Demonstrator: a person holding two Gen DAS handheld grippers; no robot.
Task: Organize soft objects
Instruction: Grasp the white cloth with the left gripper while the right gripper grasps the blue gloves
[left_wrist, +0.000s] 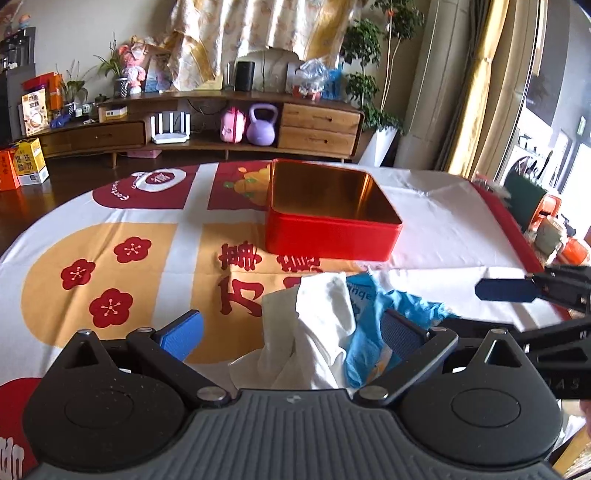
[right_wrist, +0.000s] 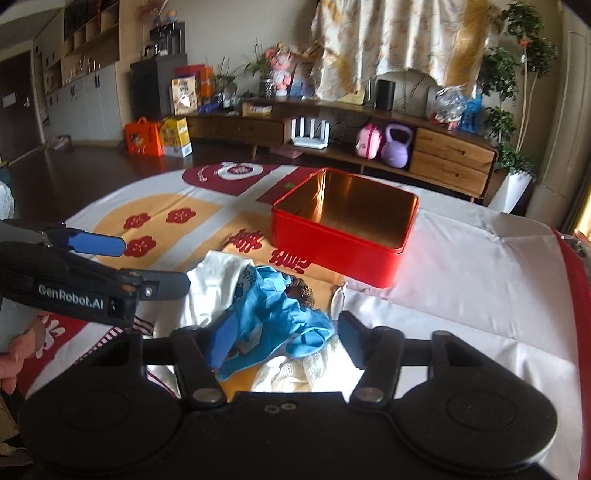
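Both grippers are hovering over the cloth pile (left_wrist: 317, 325) on the table (left_wrist: 443, 229). The left gripper (left_wrist: 291, 332) jaws are standing wide around the white cloth (left_wrist: 314, 332). The right gripper (right_wrist: 284, 339) jaws are standing half-open around the blue cloth (right_wrist: 284, 317).

We see the red tin (right_wrist: 343, 236) standing open-topped on the surface (left_wrist: 443, 229), nothing over its mouth. Between it and us lies the heap of soft cloths (left_wrist: 325, 325), blocking the low path. To the tin's right the white cloth-covered surface is bare. The other gripper (right_wrist: 122, 243) crowds the left side.
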